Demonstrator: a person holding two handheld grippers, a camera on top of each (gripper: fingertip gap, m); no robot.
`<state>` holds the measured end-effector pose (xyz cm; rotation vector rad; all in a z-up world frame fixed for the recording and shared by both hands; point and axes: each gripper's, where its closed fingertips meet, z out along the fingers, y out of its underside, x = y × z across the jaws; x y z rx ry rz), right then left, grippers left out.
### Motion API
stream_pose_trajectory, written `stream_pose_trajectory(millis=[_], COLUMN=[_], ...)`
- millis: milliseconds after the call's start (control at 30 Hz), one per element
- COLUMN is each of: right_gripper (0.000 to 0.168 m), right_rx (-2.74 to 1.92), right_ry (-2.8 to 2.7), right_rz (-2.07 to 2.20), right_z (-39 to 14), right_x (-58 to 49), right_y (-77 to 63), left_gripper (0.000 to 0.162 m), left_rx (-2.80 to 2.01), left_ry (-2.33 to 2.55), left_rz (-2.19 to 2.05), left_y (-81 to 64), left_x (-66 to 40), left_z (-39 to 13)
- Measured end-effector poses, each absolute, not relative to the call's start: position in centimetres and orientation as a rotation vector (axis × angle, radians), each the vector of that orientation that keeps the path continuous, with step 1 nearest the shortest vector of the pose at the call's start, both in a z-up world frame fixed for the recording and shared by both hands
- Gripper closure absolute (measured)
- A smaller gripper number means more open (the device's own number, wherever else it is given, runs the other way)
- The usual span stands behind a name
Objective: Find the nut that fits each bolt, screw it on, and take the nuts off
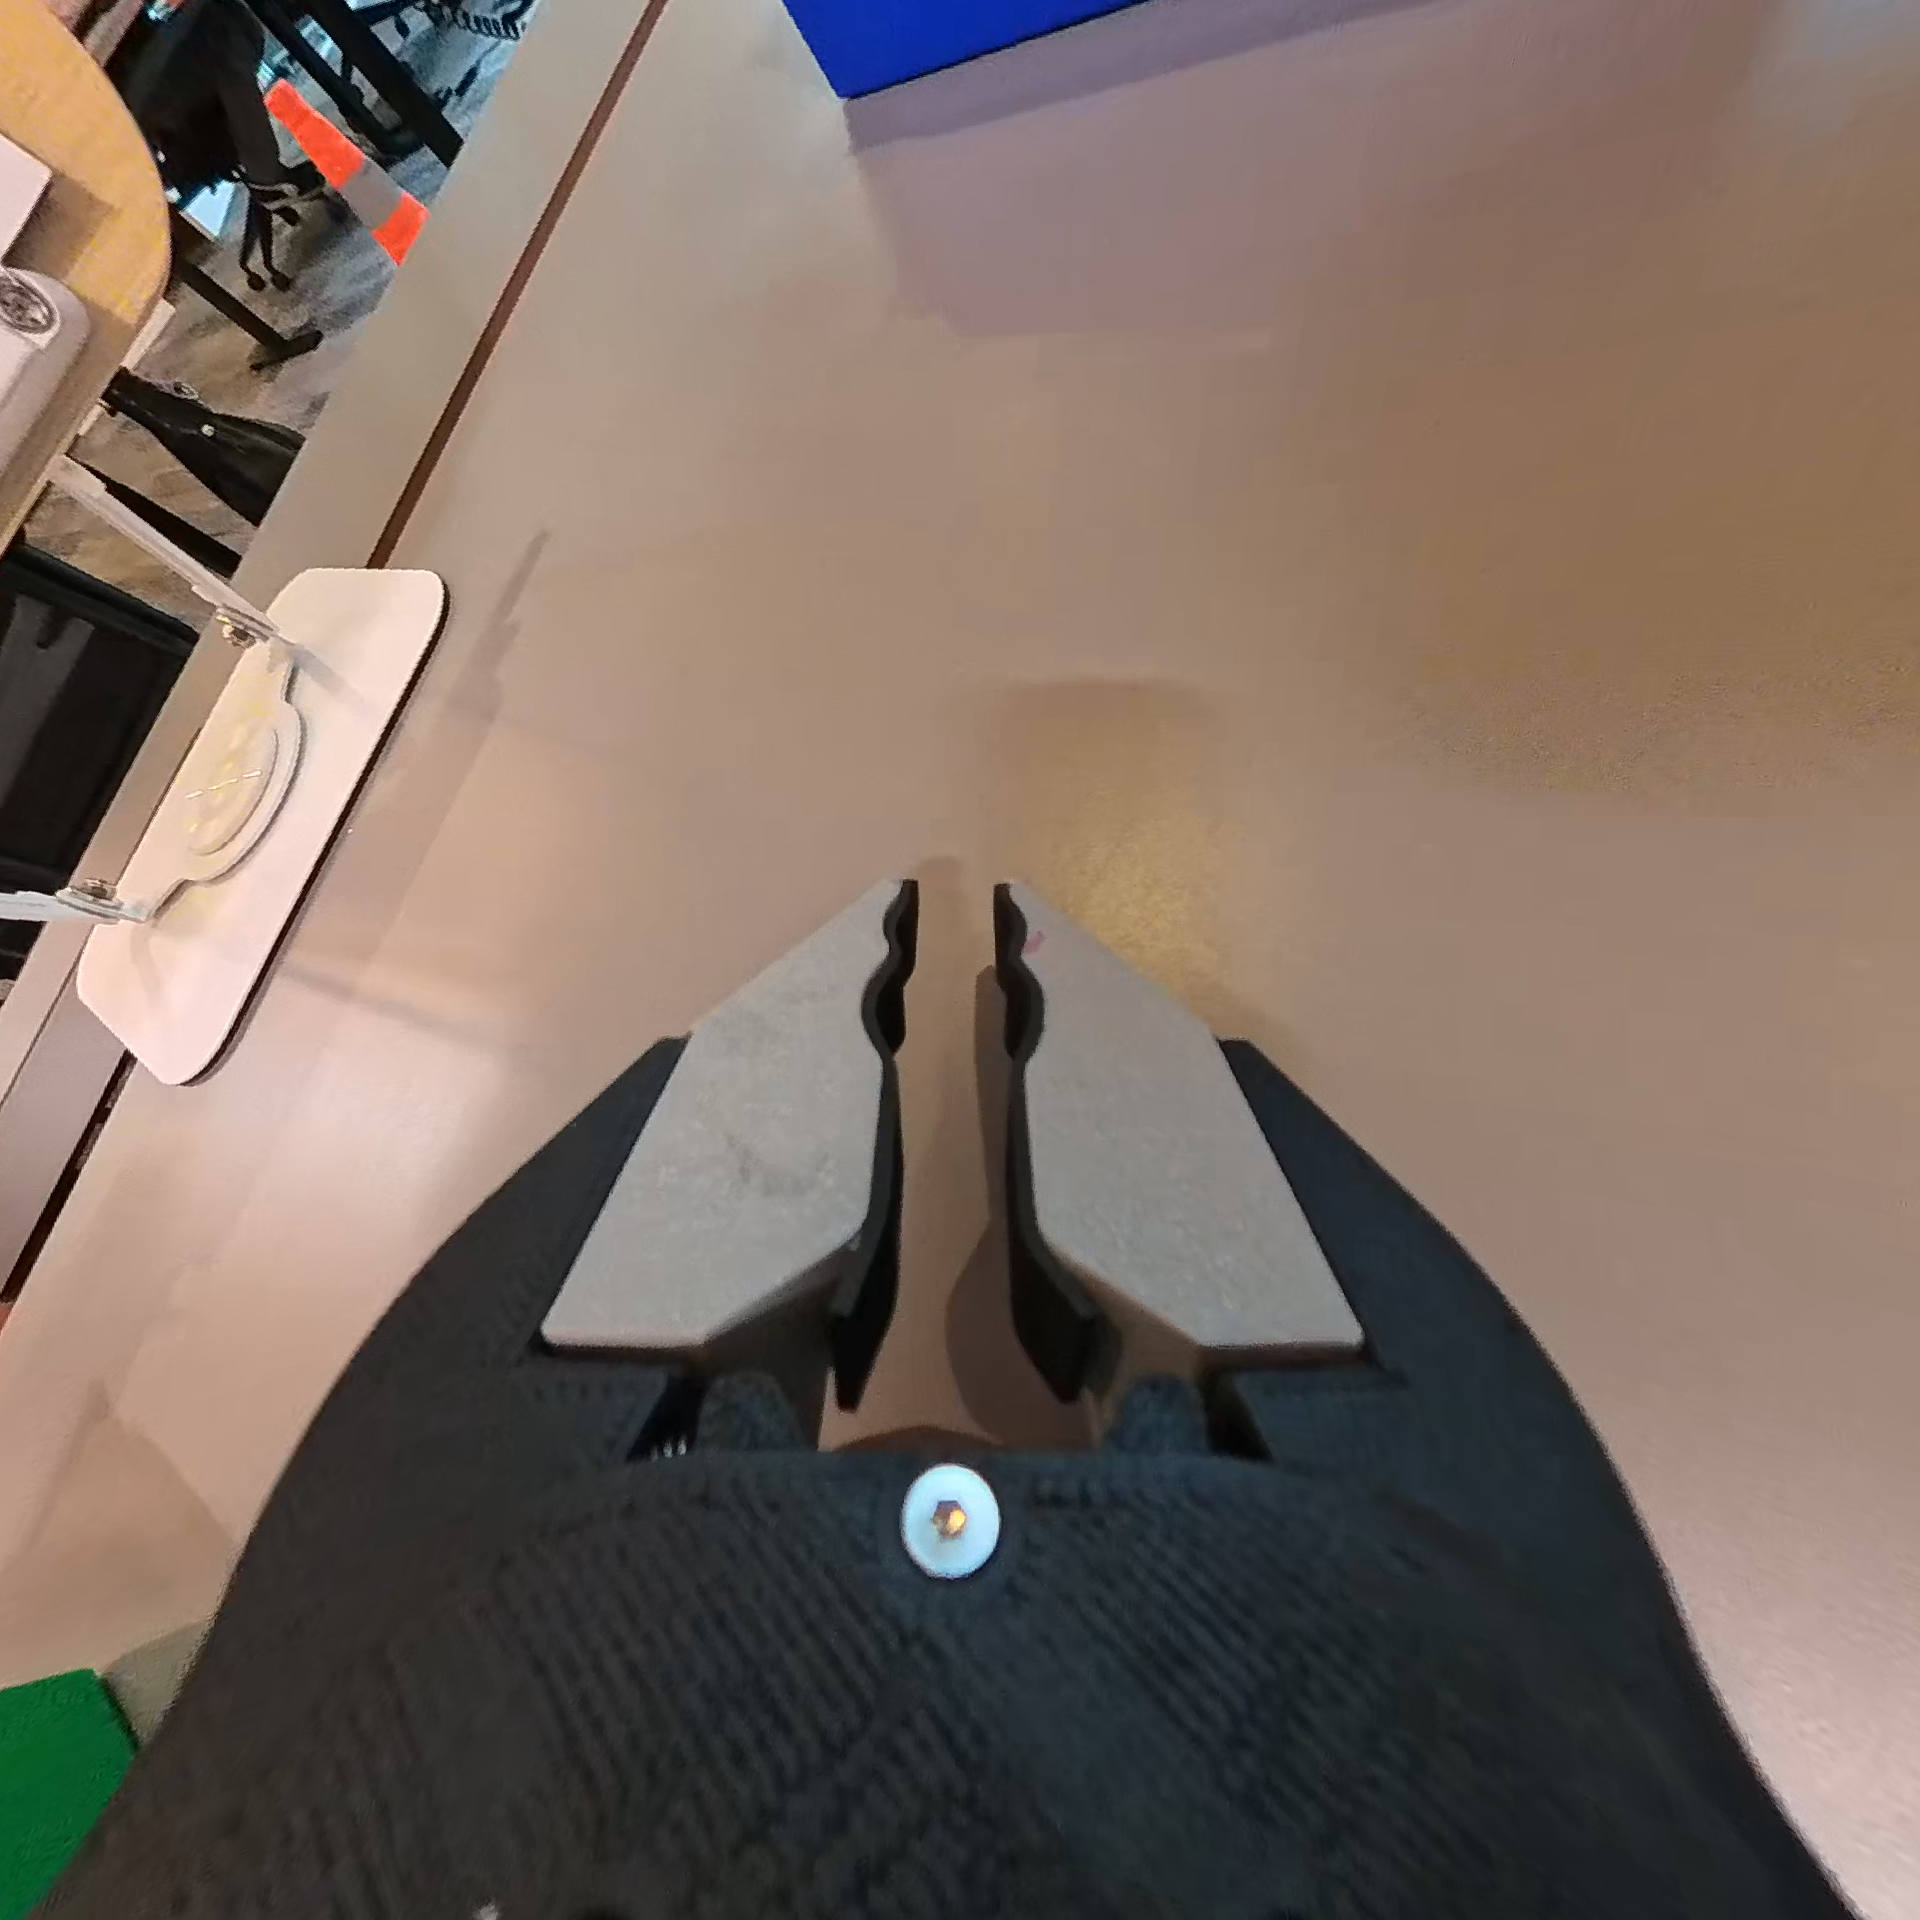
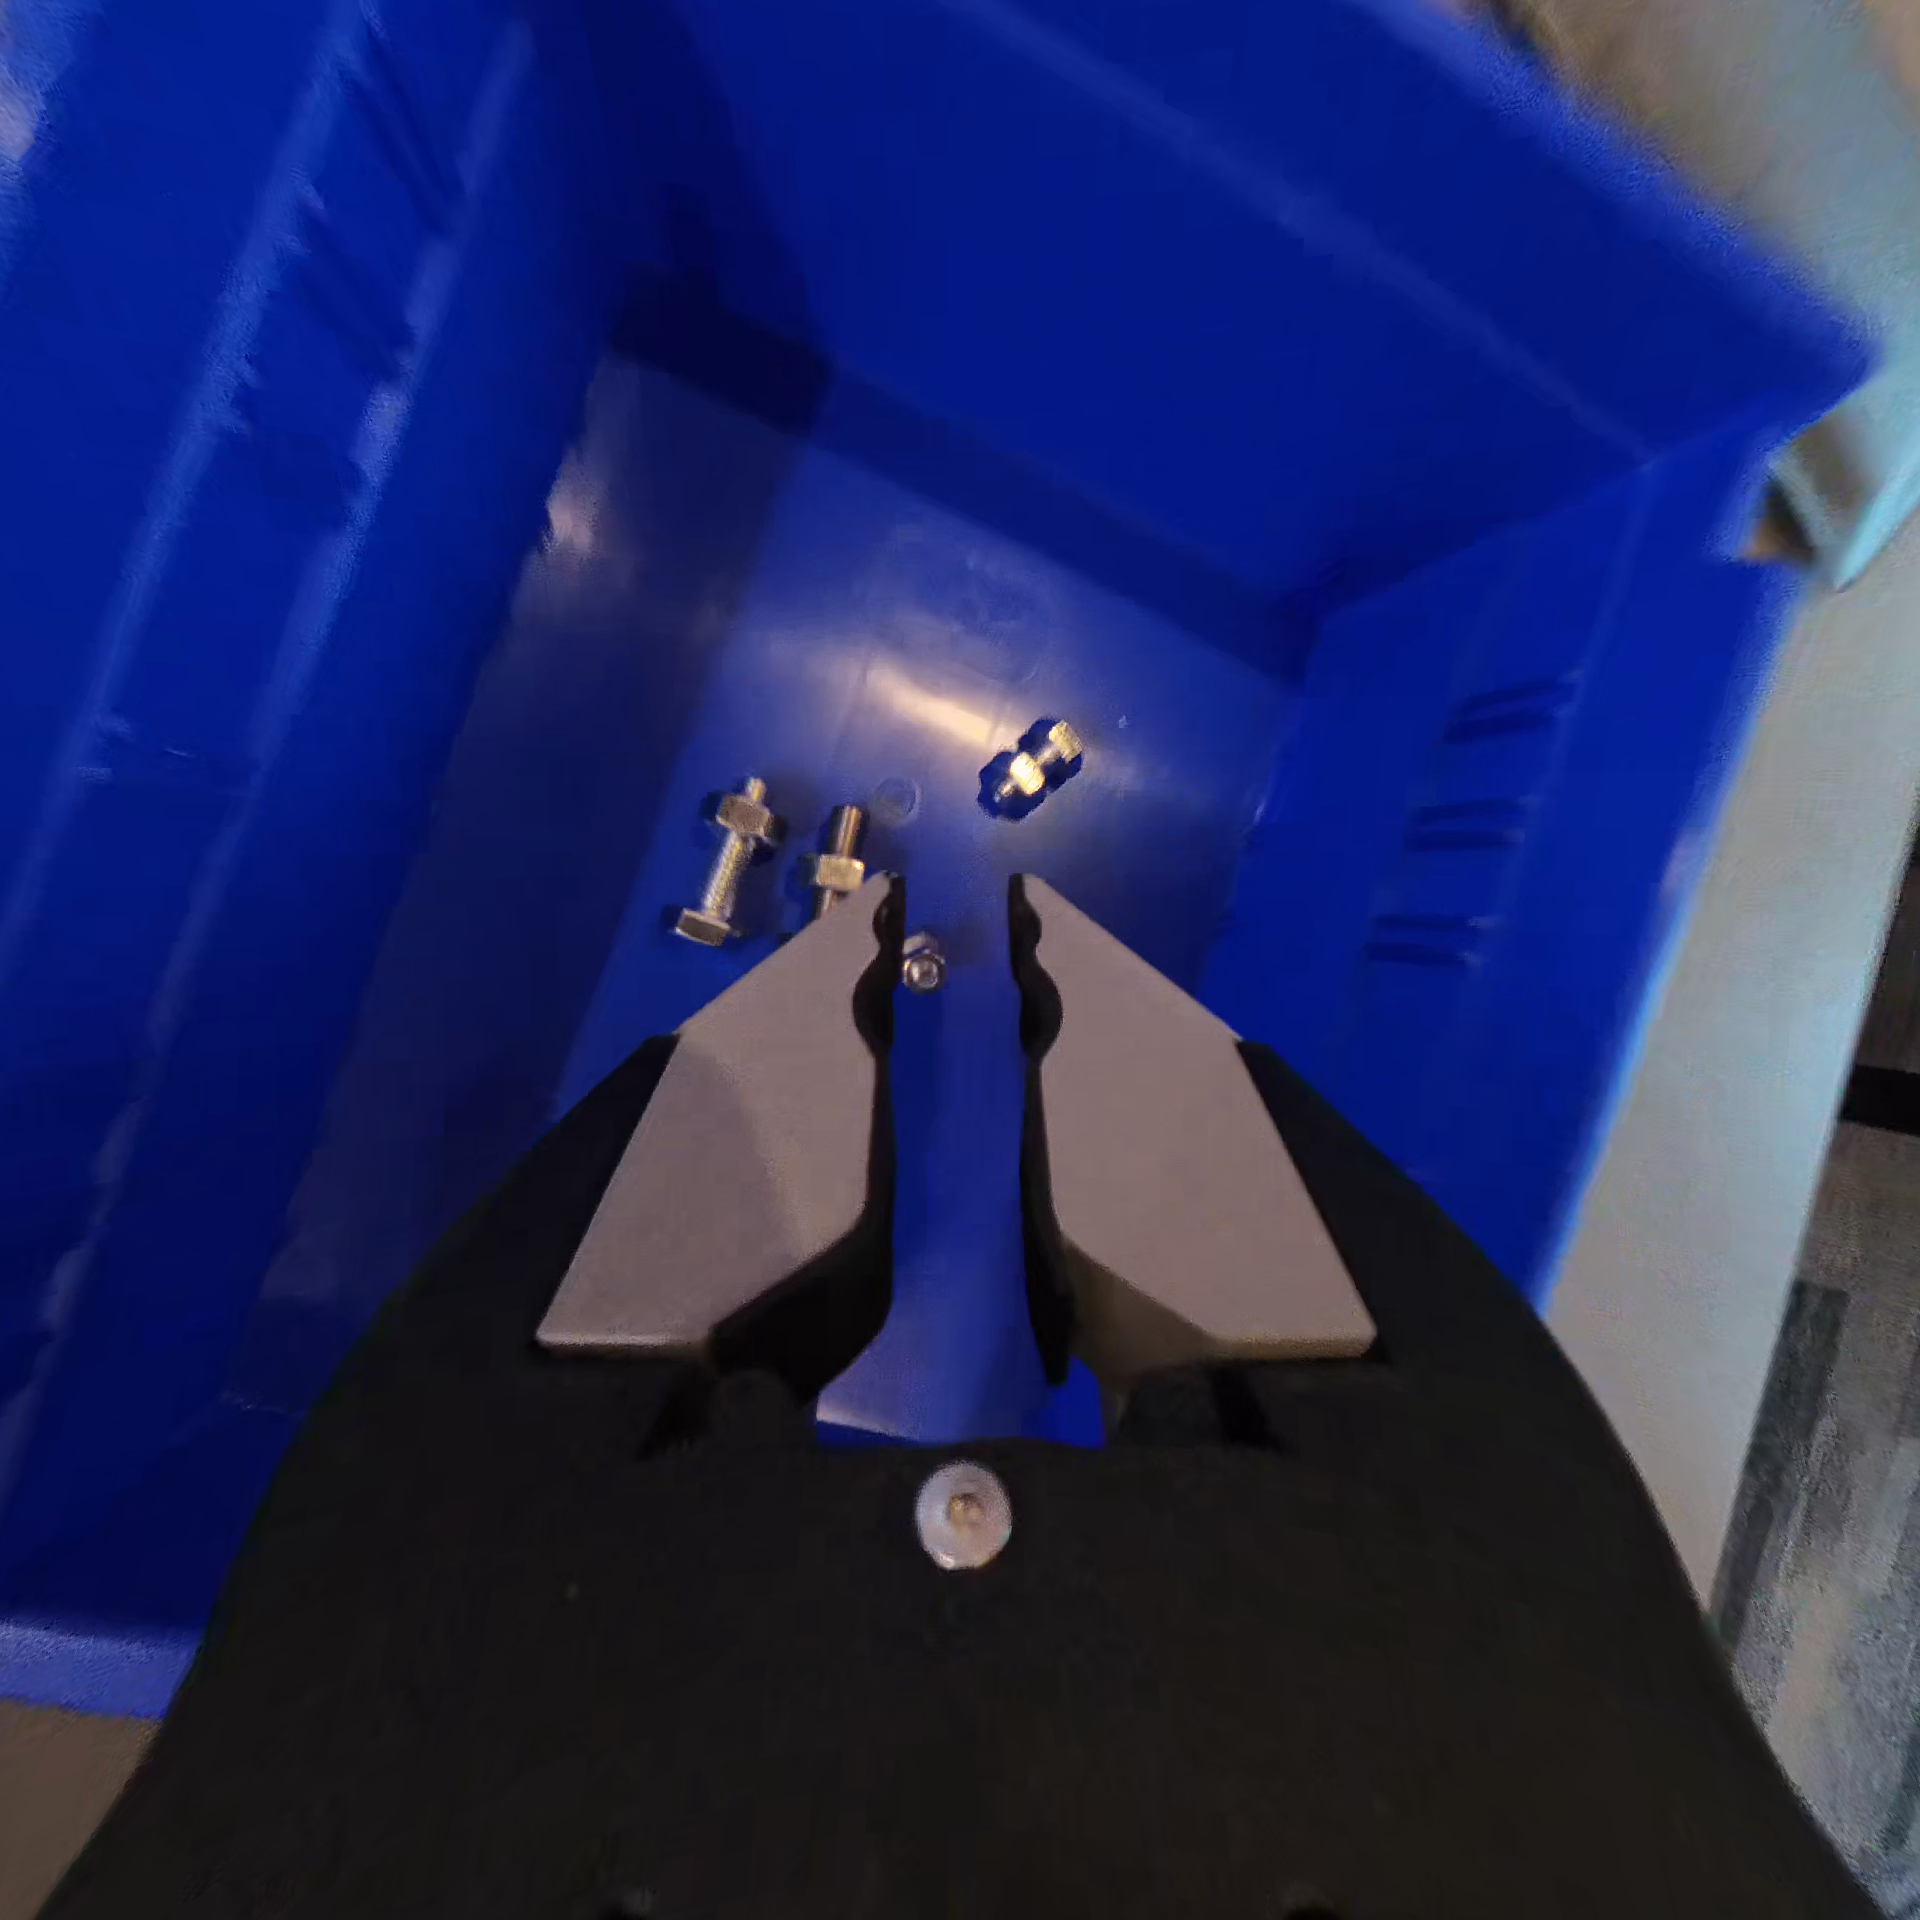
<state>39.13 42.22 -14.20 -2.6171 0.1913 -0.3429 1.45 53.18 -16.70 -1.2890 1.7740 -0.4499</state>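
Observation:
My right gripper (image 2: pixel 956 883) is open and empty, reaching down into a blue bin (image 2: pixel 312 727). On the bin floor lie a long bolt with a nut on it (image 2: pixel 727 862), a second bolt with a nut (image 2: pixel 834 860) partly behind my left finger, a short bolt with a nut (image 2: pixel 1032 771) farther back, and a small loose nut (image 2: pixel 923 966) between my fingers. My left gripper (image 1: pixel 956 894) is slightly open and empty over the bare tan table (image 1: pixel 1247 520). A corner of the blue bin (image 1: pixel 935 42) shows at the top of the left wrist view.
A white board with a round fixture and metal clamps (image 1: pixel 260 810) lies at the table's left edge. A green object (image 1: pixel 52 1756) sits at the lower left. Beyond the table edge are chairs, a wooden table and an orange cone (image 1: pixel 343 171). The gap from one gripper's tips to the other's is roughly 40 cm. The green object (image 1: pixel 52 1756) sits 30 cm or so from the ends of my left fingers.

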Motion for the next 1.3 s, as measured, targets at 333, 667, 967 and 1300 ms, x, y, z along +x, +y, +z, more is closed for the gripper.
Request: stream_pose_trajectory(millis=[333,667,967,1300], right_gripper=[0.140,0.145,0.144,0.147], right_rx=[-2.049,-2.059,-2.108,-1.945], right_ry=[-0.142,-0.466,-0.534,-0.649], right_rz=[-0.017,0.291,0.319,0.188], right_z=[0.6,-11.8,-15.0,-11.2], right_x=[22.9,6.1,5.6,3.8], right_y=[47.4,52.8,52.5,50.8], left_gripper=[0.150,0.147,0.133,0.110], left_rx=[-1.299,-1.325,-1.464,-2.023], left_ry=[1.780,1.742,1.447,0.962], left_rz=[-0.444,-0.465,-0.571,-0.317], left_y=[53.3,53.9,55.3,68.4], left_x=[1.4,1.3,-2.5,-25.3], left_z=[-17.0,-16.5,-9.4,-4.6])
